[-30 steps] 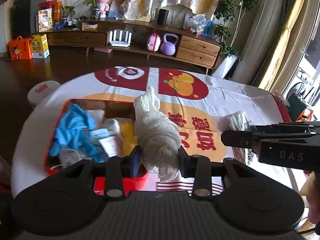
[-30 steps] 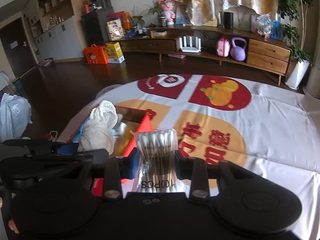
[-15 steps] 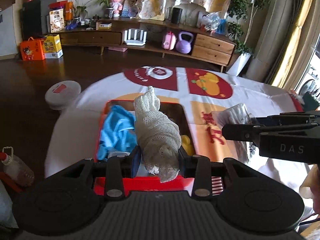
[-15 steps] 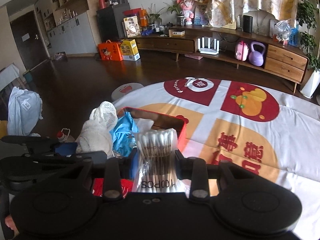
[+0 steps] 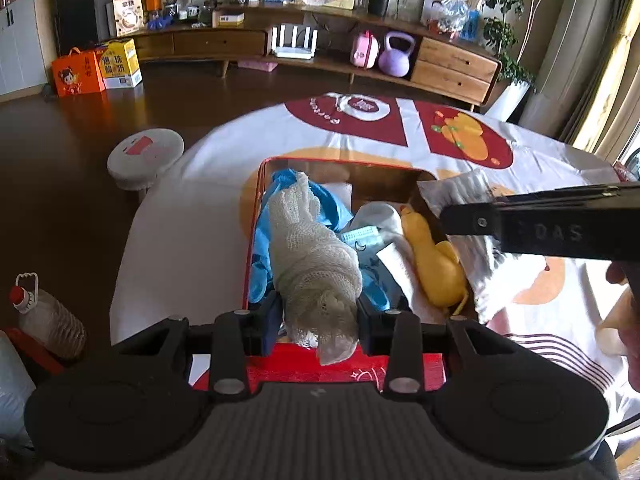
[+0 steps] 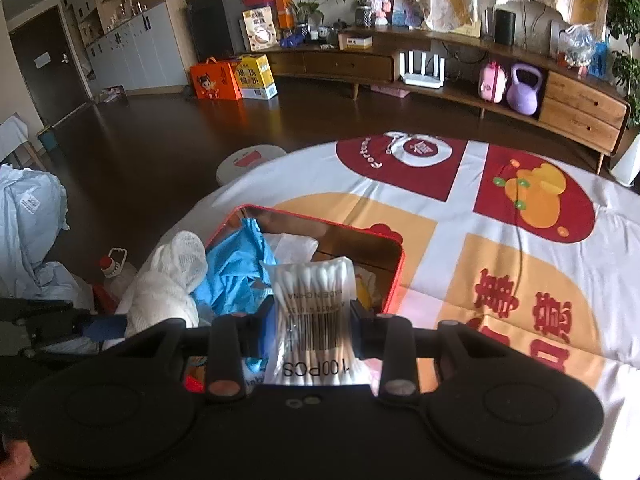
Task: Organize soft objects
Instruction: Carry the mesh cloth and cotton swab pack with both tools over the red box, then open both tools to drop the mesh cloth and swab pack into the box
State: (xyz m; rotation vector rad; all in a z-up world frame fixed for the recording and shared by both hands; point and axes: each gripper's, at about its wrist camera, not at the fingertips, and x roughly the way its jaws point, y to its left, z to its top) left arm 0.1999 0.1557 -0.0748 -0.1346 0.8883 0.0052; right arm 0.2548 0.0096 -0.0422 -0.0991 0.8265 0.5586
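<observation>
Two loads hang over the tin at once: the left gripper clamps a gauze roll, the right gripper a swab pack. Dropped together they may collide or spill over the rim — the tin already holds blue gloves, a mask and a yellow toy.

Each camera sits just behind its own tongs, looking forward and steeply down along them. The left view looks close over the left tongs into the red tin. The right view, behind the right tongs, shares that tin, the counter and the far sideboard.
</observation>
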